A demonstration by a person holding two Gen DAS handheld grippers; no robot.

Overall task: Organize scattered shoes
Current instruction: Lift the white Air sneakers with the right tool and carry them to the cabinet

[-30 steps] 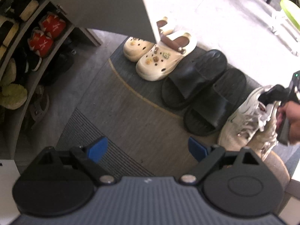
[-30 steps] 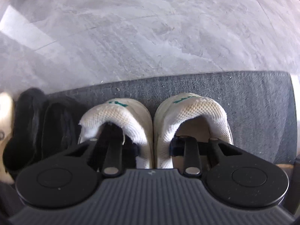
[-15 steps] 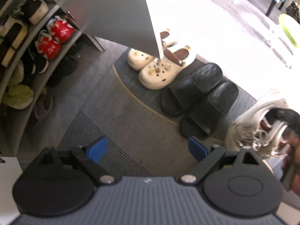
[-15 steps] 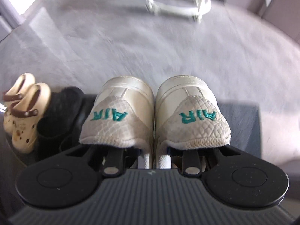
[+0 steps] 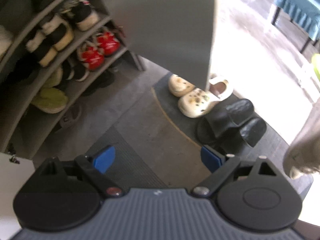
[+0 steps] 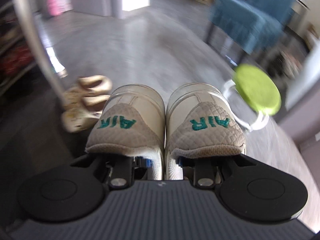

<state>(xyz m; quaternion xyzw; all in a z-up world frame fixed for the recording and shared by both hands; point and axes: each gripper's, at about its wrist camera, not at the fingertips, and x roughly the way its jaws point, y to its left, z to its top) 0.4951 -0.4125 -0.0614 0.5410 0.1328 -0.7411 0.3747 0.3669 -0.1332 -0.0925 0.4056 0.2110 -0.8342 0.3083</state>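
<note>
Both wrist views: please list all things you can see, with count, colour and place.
sneakers: two, white with green AIR on heels, held together off the floor
clogs: two, cream, on the mat by the door edge
slides: two, black, on the mat beside the clogs
mat: one, dark grey, on the floor
red shoes: two, on a rack shelf
rack: one, grey, at the left
stool: one, lime green seat
left gripper: open, empty
right gripper: fingers inside the sneakers, pinching them
</note>
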